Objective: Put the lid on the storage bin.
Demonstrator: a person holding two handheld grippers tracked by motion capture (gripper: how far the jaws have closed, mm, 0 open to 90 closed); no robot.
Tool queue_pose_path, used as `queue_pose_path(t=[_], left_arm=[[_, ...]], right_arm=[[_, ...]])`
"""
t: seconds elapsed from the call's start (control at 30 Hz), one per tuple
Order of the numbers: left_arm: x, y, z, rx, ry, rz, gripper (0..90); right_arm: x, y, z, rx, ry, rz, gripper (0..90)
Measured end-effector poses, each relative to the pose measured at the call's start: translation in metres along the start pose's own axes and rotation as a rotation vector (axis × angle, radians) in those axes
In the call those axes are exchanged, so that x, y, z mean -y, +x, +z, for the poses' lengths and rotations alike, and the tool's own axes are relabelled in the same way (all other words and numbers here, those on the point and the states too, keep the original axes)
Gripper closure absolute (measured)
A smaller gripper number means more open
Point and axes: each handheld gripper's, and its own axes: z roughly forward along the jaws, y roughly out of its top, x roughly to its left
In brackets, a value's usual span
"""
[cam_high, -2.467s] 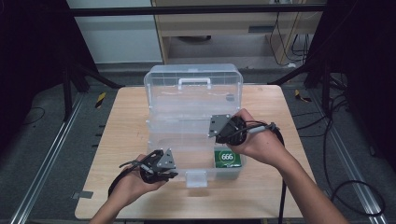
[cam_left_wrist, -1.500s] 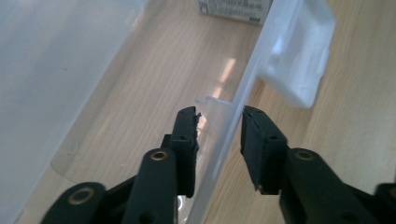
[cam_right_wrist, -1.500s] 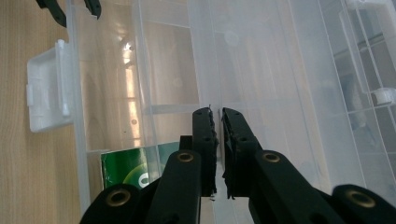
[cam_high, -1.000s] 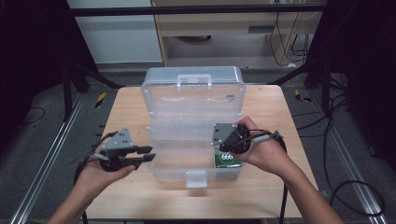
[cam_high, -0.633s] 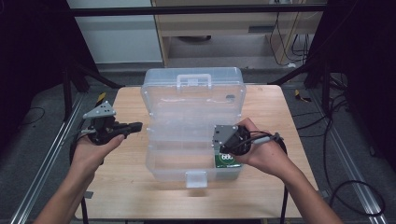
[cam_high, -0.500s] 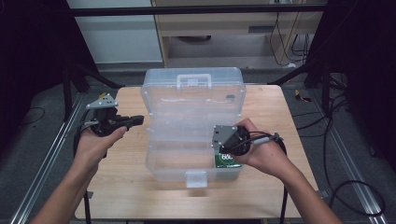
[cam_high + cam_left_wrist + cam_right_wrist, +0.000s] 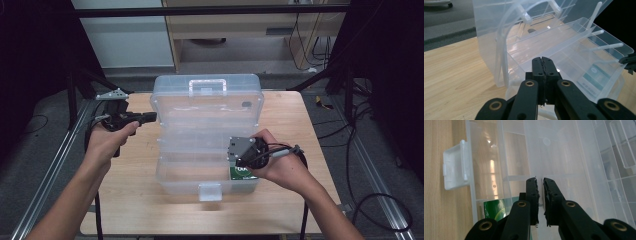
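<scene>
The left gripper [image 7: 148,118] is fully closed on nothing, its pads pressed together, level beside the left edge of the raised lid [image 7: 207,102] of the clear plastic box [image 7: 205,172]. The right gripper [image 7: 540,182] is nearly closed, pinching a thin clear tray wall [image 7: 539,157] inside the box. A green packet [image 7: 495,211] lies just below its jaws.

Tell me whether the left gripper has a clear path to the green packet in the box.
Probably not directly: the left gripper sits outside the clear box, whose side wall and dividers stand between it and the green packet.
</scene>
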Motion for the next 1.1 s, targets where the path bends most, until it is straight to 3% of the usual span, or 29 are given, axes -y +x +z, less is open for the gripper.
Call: queue_pose_path(t=[0.67, 0.8, 0.93, 1.1], left_arm=[[-0.0039, -0.0033, -0.0019, 0.003, -0.005, -0.004, 89.9], [-0.0039, -0.0051, -0.003, 0.042, -0.02, -0.026, 89.9], [-0.0032, -0.0082, -0.0046, 0.026, -0.012, -0.004, 89.9], [-0.0008, -0.0062, -0.0064, 0.03, -0.022, -0.021, 89.9]], right_arm=[[0.0008, 0.0073, -0.0005, 0.004, 0.01, -0.012, 82.4], [0.001, 0.0084, -0.0008, 0.01, 0.011, -0.008, 82.2], [0.0007, 0.0105, -0.0011, 0.014, 0.016, -0.008, 82.4], [0.0014, 0.011, -0.0013, 0.009, 0.012, -0.008, 82.7]])
